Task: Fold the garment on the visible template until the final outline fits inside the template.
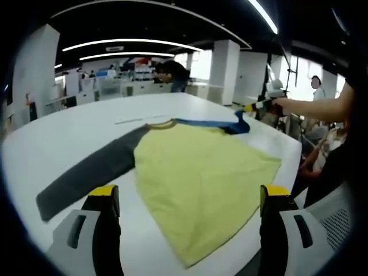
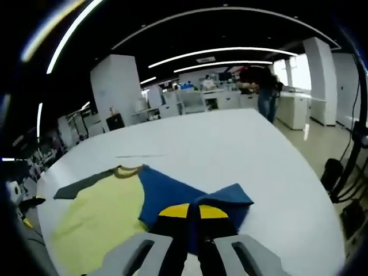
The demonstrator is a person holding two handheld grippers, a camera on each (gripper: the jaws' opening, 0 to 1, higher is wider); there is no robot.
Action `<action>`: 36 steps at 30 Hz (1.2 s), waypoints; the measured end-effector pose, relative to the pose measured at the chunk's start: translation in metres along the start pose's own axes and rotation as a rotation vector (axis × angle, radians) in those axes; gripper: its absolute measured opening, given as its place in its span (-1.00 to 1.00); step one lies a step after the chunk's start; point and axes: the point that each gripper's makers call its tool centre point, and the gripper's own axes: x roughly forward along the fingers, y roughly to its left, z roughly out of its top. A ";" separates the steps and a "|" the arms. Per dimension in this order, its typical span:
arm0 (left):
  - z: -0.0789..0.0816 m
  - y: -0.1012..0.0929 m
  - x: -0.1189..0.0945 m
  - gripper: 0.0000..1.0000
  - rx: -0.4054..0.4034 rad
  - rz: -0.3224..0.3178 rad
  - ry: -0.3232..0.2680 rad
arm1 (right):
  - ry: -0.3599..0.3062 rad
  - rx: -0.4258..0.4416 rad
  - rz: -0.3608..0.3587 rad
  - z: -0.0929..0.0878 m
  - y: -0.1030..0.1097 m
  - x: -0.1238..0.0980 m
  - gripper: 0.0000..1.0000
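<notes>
A long-sleeved shirt with a yellow body (image 1: 198, 175) lies flat on the white table (image 1: 75, 129). Its dark grey sleeve (image 1: 92, 172) stretches out to the left. My left gripper (image 1: 188, 198) hovers open over the near hem, with nothing between its yellow-tipped fingers (image 1: 103, 192). The blue sleeve (image 1: 215, 123) is lifted at the far right, where the right gripper (image 1: 253, 107) pinches it. In the right gripper view the blue sleeve (image 2: 172, 195) is folded toward the yellow body (image 2: 98, 221), and my right gripper (image 2: 192, 214) is shut on the blue fabric.
A thin pale line (image 1: 138, 119) marks the table beyond the collar, also seen as a faint line (image 2: 141, 156). A person's arm (image 1: 310, 109) reaches in from the right. The table edge (image 1: 287, 167) runs close to the shirt. People stand at desks (image 2: 261, 86) far behind.
</notes>
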 end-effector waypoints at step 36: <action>-0.005 0.001 -0.001 0.98 -0.007 0.001 -0.002 | 0.016 -0.013 0.148 0.004 0.088 0.043 -1.00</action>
